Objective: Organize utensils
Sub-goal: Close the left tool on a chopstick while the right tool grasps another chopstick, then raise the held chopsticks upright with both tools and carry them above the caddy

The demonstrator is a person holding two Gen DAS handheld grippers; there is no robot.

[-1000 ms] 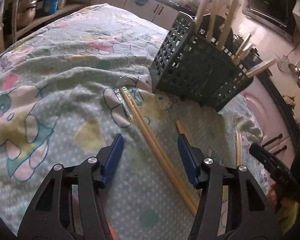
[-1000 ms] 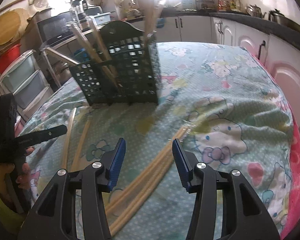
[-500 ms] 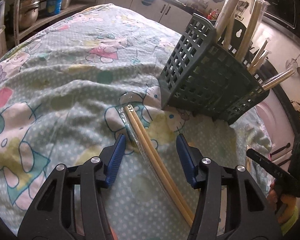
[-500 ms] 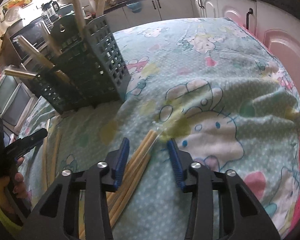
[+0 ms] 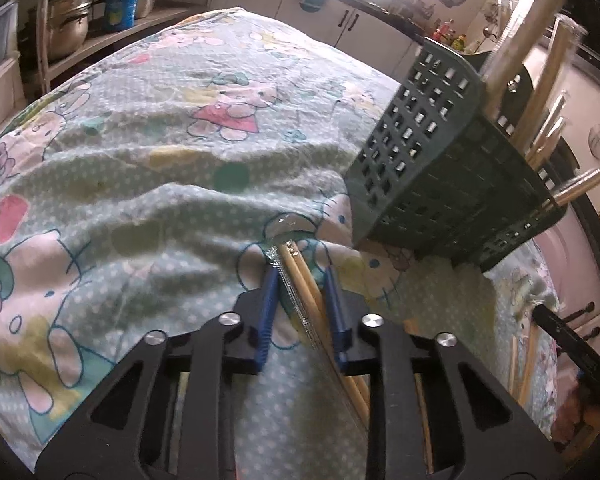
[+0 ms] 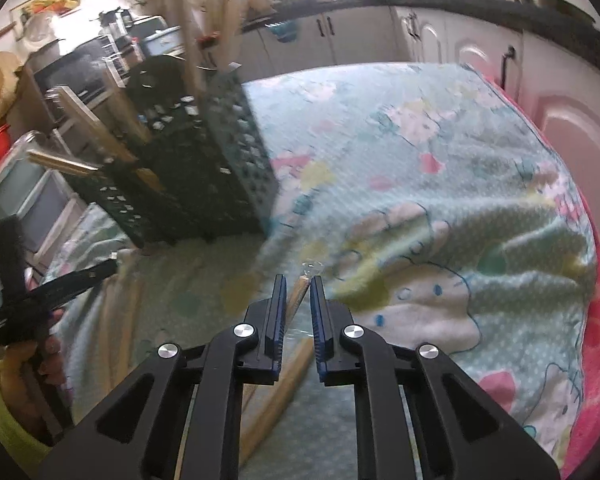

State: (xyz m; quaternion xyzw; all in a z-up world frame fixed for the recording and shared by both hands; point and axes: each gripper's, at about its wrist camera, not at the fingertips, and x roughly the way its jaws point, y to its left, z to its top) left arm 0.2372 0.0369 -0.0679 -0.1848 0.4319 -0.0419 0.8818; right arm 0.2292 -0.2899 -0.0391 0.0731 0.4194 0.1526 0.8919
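Basket: a dark green basket (image 5: 440, 184) with holes stands on the counter, which has a cartoon cloth (image 5: 140, 140) over it. Tall sticks (image 5: 540, 80) already poke out of its top, so it looks like the home for the long things.
Chopsticks: a pair of chopsticks (image 5: 296, 264) in a clear wrapper lies flat on the cloth, just in front of the basket. One end points at the basket's near corner.
Left tongs: the left tongs (image 5: 300, 276) are low on the cloth with a blue pad on each side of the chopsticks. They look pinched onto the pack near its end.
Right tongs: the right tongs (image 6: 299, 284) are squeezed nearly together, with a thin stick end between the pads. This view is blurry, so I cannot tell if it is the same pack.
Why held so: a grip near one end would let the pack tip upright.
More to do: other sticks (image 5: 532, 356) lie loose on the cloth, right of the basket.
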